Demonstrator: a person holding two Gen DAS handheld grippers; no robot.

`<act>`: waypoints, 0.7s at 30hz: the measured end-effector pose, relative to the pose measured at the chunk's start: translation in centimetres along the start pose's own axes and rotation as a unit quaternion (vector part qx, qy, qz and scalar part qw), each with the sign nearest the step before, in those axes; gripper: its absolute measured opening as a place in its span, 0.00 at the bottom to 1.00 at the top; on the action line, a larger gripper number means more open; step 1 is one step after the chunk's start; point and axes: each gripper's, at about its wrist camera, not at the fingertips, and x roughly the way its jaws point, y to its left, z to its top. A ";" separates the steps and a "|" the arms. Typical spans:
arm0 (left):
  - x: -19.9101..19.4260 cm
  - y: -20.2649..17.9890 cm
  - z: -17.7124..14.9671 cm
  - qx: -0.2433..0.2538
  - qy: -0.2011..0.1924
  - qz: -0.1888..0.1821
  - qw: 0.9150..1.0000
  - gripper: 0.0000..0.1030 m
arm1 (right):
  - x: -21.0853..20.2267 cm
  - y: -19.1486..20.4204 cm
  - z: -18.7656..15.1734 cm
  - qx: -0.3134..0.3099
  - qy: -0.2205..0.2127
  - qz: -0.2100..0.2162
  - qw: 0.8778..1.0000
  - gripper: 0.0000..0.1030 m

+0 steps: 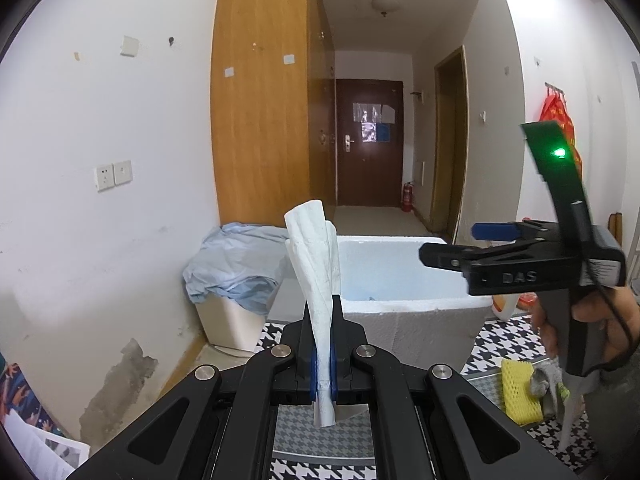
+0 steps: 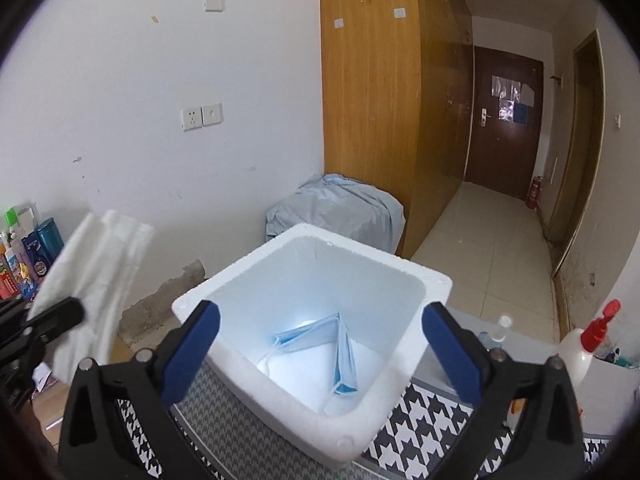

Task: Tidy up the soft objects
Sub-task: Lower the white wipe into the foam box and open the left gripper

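My left gripper (image 1: 323,360) is shut on a folded white paper towel (image 1: 316,264) that stands up between the fingers; the towel also shows at the left of the right wrist view (image 2: 100,280). A white foam box (image 2: 312,344) stands on the houndstooth cloth, with a blue face mask (image 2: 320,344) lying inside it. My right gripper (image 2: 318,356) is open and empty, held above the box's near side. In the left wrist view the right gripper (image 1: 452,246) hovers over the foam box (image 1: 400,280), to the right of the towel.
A yellow sponge (image 1: 520,394) and a grey cloth (image 1: 546,380) lie on the houndstooth cloth (image 1: 508,336). A blue sheet covers a bin (image 2: 336,208) by the wardrobe. A spray bottle (image 2: 580,344) stands at right; bottles (image 2: 28,248) at left.
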 end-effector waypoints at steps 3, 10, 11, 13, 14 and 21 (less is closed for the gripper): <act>0.2 -0.1 0.3 0.001 -0.001 -0.007 1.000 0.04 | -1.0 0.0 -0.1 0.003 -0.009 -0.002 1.000 0.99; 1.1 -0.5 1.0 0.004 0.003 -0.026 1.000 0.04 | -2.7 -0.1 -0.5 0.006 -0.020 -0.012 1.000 1.00; 1.3 -0.6 1.2 0.006 0.004 -0.029 1.000 0.04 | -2.9 0.0 -0.5 0.006 -0.019 -0.012 1.000 1.00; 1.5 -0.7 1.4 0.008 0.003 -0.035 0.999 0.04 | -3.3 0.0 -0.6 0.006 -0.024 -0.016 1.000 1.00; 1.7 -0.8 1.5 0.009 0.004 -0.040 0.999 0.04 | -3.6 0.0 -0.7 0.006 -0.026 -0.016 1.000 1.00; 3.1 -1.4 2.4 0.011 0.010 -0.052 0.999 0.04 | -4.7 -0.4 -1.3 0.009 -0.031 -0.022 0.999 1.00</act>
